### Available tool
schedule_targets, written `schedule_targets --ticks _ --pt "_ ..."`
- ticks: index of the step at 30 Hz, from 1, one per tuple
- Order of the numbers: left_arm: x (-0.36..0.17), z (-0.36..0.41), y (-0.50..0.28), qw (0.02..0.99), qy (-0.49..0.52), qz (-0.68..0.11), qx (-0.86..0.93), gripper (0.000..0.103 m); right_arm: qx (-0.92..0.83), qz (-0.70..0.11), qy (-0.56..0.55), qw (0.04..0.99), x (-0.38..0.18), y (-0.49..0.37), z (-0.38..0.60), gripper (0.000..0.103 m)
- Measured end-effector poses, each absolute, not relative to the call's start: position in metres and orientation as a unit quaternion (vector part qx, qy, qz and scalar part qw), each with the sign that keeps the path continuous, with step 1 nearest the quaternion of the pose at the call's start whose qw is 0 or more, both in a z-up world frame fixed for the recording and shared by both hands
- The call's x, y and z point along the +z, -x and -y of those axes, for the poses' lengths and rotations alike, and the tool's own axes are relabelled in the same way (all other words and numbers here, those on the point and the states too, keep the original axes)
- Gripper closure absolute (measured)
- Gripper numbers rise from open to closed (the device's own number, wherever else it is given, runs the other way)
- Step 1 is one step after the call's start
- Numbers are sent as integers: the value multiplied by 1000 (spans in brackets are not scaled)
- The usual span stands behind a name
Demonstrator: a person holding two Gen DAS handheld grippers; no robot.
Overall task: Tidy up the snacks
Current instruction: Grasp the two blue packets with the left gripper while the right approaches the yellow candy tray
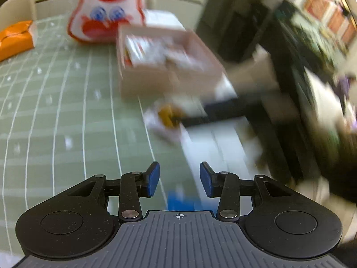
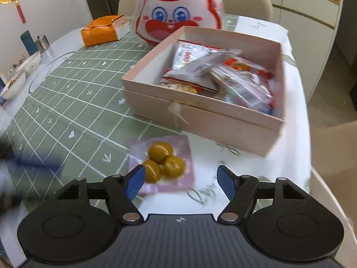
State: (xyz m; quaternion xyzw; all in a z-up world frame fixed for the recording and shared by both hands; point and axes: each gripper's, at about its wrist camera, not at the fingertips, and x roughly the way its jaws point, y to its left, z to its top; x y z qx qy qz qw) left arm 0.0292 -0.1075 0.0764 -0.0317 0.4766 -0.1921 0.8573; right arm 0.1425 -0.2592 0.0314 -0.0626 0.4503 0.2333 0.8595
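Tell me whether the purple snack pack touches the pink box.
Apart. The right wrist view shows bare tablecloth between the purple snack pack and the pink box.

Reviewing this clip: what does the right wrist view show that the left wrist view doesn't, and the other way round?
Only the right wrist view: white bowls and a dark blue container at the table's left edge, plus the right gripper, open over the table in front of the pouch.

Only the left wrist view: the left gripper, open and empty, and blurred shelving on the right.

Both: the pink box of snack packets, the rabbit-face bag, the orange box, and the pouch of yellow-brown balls.
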Motion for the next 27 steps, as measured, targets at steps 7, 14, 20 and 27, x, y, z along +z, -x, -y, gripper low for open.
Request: schedule_targets --ticks 7,14,20,27 --pt "46 110 28 840 3 -509 -190 59 228 -454 92 857 21 -141 228 46" --pt "36 116 25 845 -26 -509 -161 53 246 -452 123 848 27 -101 240 46" --pt "34 112 14 848 -10 -508 -153 51 310 -455 146 822 48 -54 253 41" --pt "33 103 1 850 9 -506 -146 53 381 -546 54 744 40 -25 271 56"
